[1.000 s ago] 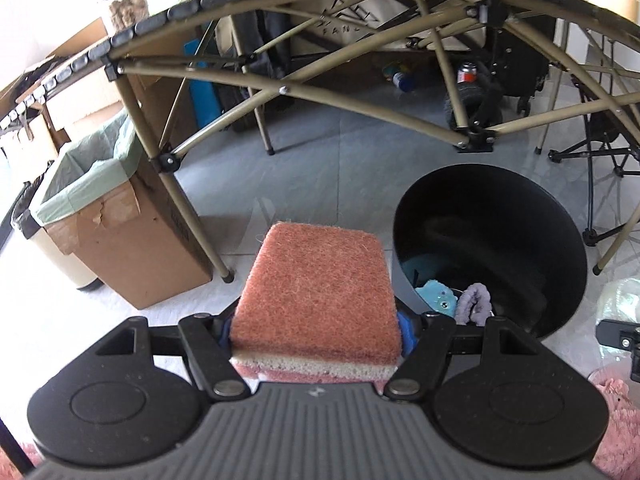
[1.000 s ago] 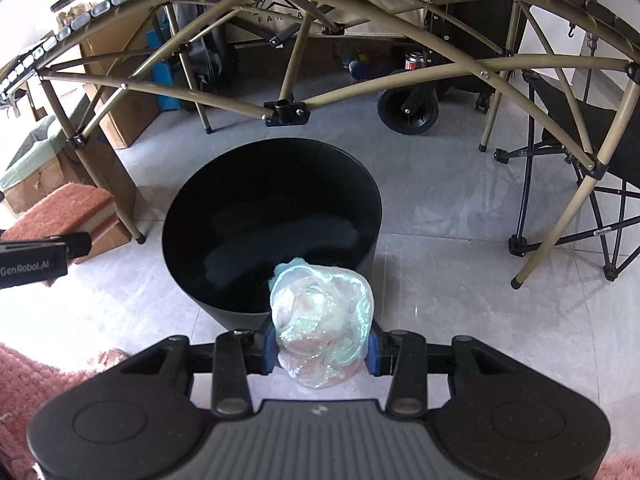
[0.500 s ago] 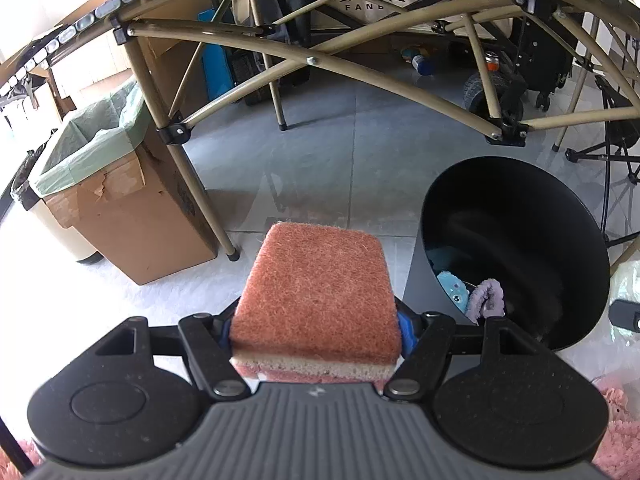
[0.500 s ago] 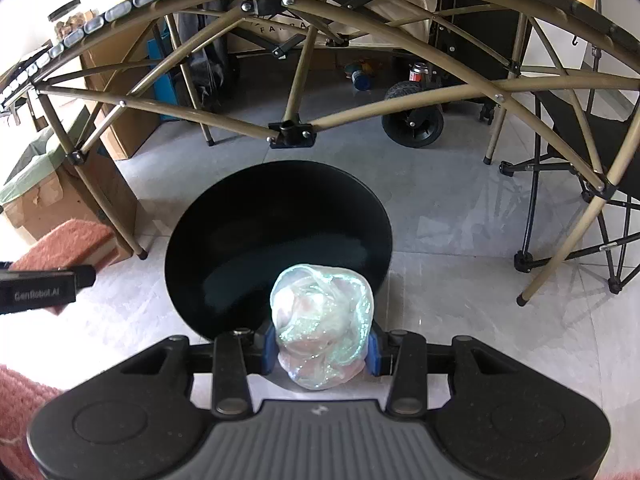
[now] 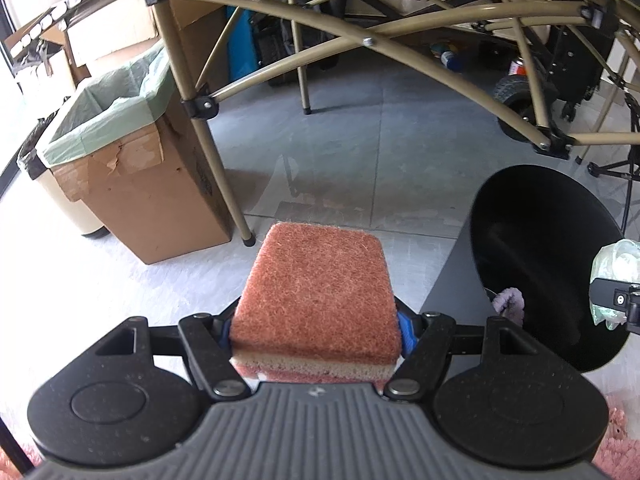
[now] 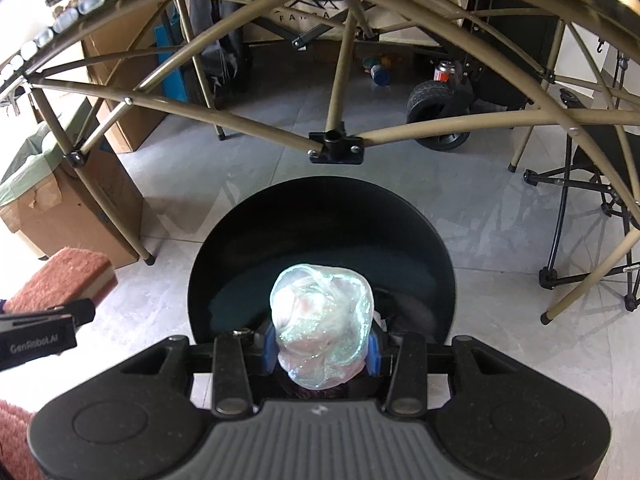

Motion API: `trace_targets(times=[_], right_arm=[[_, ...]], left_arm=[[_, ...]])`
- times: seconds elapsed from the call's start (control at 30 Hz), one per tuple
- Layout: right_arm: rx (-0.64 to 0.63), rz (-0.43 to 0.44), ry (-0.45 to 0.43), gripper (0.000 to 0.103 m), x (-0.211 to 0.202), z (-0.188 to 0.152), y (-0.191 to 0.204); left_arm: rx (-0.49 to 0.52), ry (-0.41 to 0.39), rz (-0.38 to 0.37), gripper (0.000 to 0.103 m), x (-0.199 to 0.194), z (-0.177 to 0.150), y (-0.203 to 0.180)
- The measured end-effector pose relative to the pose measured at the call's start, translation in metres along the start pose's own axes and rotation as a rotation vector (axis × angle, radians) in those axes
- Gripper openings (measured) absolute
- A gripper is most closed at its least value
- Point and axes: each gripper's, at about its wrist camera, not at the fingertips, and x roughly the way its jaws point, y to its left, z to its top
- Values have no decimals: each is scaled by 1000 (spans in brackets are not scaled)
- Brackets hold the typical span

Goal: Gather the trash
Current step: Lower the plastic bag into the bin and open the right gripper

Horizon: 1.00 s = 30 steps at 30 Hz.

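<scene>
My left gripper (image 5: 316,330) is shut on an orange-red scouring sponge (image 5: 316,292), held flat above the floor tiles to the left of the black round bin (image 5: 560,280). The sponge (image 6: 60,276) and the left gripper's finger also show at the left edge of the right wrist view. My right gripper (image 6: 322,350) is shut on a crumpled iridescent plastic wad (image 6: 322,320) and hangs over the near rim of the black bin (image 6: 320,216). The same wad (image 5: 616,268) shows at the right edge of the left wrist view. A lilac scrap (image 5: 508,302) lies inside the bin.
A folding table's tan metal legs (image 5: 216,168) cross the space ahead. A cardboard box lined with a green bag (image 5: 120,152) stands at the left. A wheeled cart (image 6: 440,112) and a folding chair (image 6: 592,216) sit behind and right. A pink rug (image 6: 12,436) lies at the near corners.
The left gripper with the sponge has shifted left, so the bin has slid toward the right edge. The right gripper has moved forward with the wad, from before the bin to over its rim.
</scene>
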Motion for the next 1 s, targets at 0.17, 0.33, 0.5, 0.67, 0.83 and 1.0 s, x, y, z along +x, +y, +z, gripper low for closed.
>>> trace_targets(times=[0.17, 0.33, 0.5, 0.67, 0.83, 1.0], right_arm=[[0, 4, 32, 40, 16, 10, 13], [23, -5, 39, 40, 31, 23, 20], [46, -13, 71, 40, 44, 28, 17], [44, -3, 85, 41, 48, 27, 17], [38, -3, 93, 47, 47, 27, 18], [30, -19, 103, 91, 47, 27, 19]], left_arm=[[-24, 6, -3, 71, 4, 6, 5], [-42, -13, 14, 71, 6, 12, 7], [-50, 2, 16, 71, 12, 15, 10], [-50, 6, 14, 71, 13, 16, 10], [-52, 7, 13, 71, 14, 16, 10], [-52, 7, 12, 71, 14, 16, 10]])
